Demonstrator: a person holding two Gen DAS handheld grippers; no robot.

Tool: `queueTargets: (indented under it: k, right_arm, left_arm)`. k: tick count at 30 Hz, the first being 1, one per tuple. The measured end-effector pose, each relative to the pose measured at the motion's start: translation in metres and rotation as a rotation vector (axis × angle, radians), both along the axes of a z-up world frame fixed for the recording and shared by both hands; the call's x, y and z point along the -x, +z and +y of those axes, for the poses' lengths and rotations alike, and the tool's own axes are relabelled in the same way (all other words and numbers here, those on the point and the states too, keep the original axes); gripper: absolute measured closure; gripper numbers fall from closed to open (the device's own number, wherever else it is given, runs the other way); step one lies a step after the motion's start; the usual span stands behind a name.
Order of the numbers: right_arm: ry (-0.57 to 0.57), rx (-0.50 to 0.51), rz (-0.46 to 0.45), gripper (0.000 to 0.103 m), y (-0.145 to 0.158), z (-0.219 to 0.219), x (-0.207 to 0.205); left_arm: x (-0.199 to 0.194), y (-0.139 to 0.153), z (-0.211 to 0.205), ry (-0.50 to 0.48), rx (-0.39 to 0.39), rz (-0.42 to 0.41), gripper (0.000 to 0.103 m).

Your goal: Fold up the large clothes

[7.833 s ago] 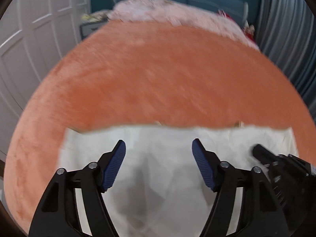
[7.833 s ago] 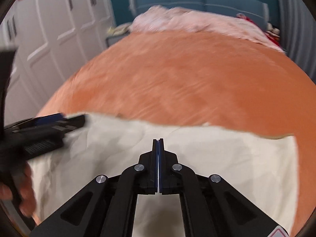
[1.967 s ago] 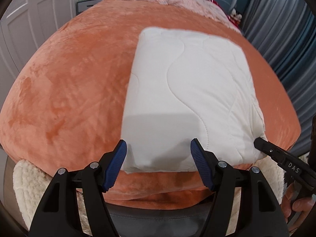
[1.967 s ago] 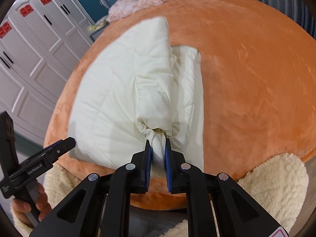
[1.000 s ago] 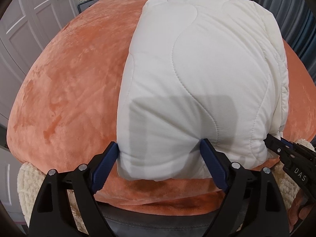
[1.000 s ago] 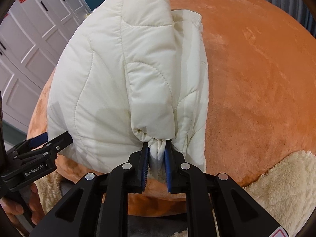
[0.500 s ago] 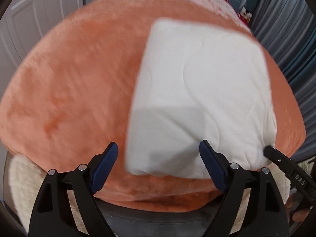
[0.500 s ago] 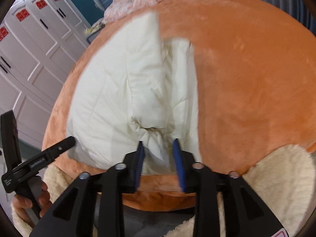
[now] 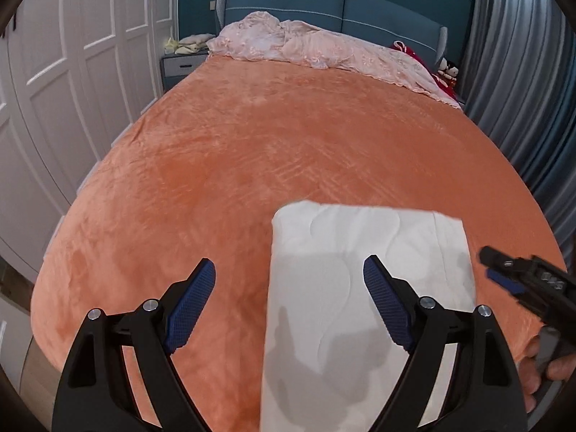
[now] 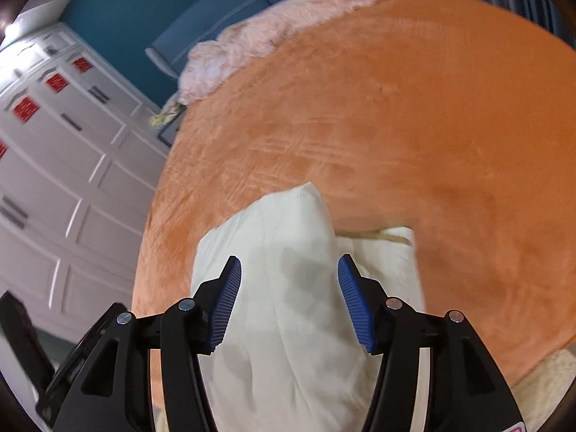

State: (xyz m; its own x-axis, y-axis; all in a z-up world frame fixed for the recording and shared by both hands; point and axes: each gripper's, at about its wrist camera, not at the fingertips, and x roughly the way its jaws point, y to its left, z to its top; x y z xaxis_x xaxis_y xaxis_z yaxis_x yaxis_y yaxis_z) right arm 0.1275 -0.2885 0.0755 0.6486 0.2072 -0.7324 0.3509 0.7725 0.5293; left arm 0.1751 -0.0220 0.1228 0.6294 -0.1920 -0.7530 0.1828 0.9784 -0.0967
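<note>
A white quilted garment (image 9: pixel 360 288) lies folded into a thick rectangle on the orange bedspread (image 9: pixel 252 151) near the bed's foot. It also shows in the right wrist view (image 10: pixel 288 288), bunched and puffy. My left gripper (image 9: pixel 289 306) is open and empty above the garment's left edge. My right gripper (image 10: pixel 288 302) is open and empty just above the garment. The right gripper also shows in the left wrist view (image 9: pixel 504 280) at the garment's right side.
A crumpled pink quilt (image 9: pixel 324 50) lies by the blue headboard (image 9: pixel 324 3). White wardrobe doors (image 9: pixel 72 72) run along the left. Grey curtains (image 9: pixel 522 72) hang on the right. A nightstand (image 9: pixel 180 64) stands at the bed's far left. Cream fleece (image 10: pixel 547 378) hangs at the bed's foot.
The right gripper opened and let go of the garment's bunched edge. The garment now lies as a shorter, thicker fold. Both grippers have lifted and tilted towards the headboard.
</note>
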Motion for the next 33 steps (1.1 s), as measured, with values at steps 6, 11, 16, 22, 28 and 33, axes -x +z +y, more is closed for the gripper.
queueTargets:
  k: [6,11,16,22,28,33]
  right_arm:
    - [0.005,-0.013,0.095,0.092,-0.037,0.011,-0.032]
    - [-0.059,0.139,0.012,0.096,-0.028,0.0,0.002]
    - [-0.084,0.162,0.084,0.095,-0.069,-0.018,0.0]
    - [-0.072,0.18,0.093,0.085,-0.098,-0.019,-0.006]
    - [-0.061,0.209,0.071,0.082,-0.113,-0.017,-0.011]
    - [-0.056,0.22,0.052,0.081,-0.119,-0.015,-0.011]
  left_arm:
    - [-0.035,-0.026,-0.026,0.001,-0.039,0.07,0.021]
    - [-0.043,-0.048,-0.053,-0.039,-0.047,0.099,0.021]
    - [-0.047,-0.08,-0.082,-0.068,-0.075,0.144,0.021]
    - [-0.049,-0.108,-0.096,-0.063,-0.135,0.132,0.017]
    - [-0.051,-0.129,-0.097,-0.026,-0.15,0.106,0.013]
    - [-0.052,-0.139,-0.098,-0.009,-0.172,0.082,0.011]
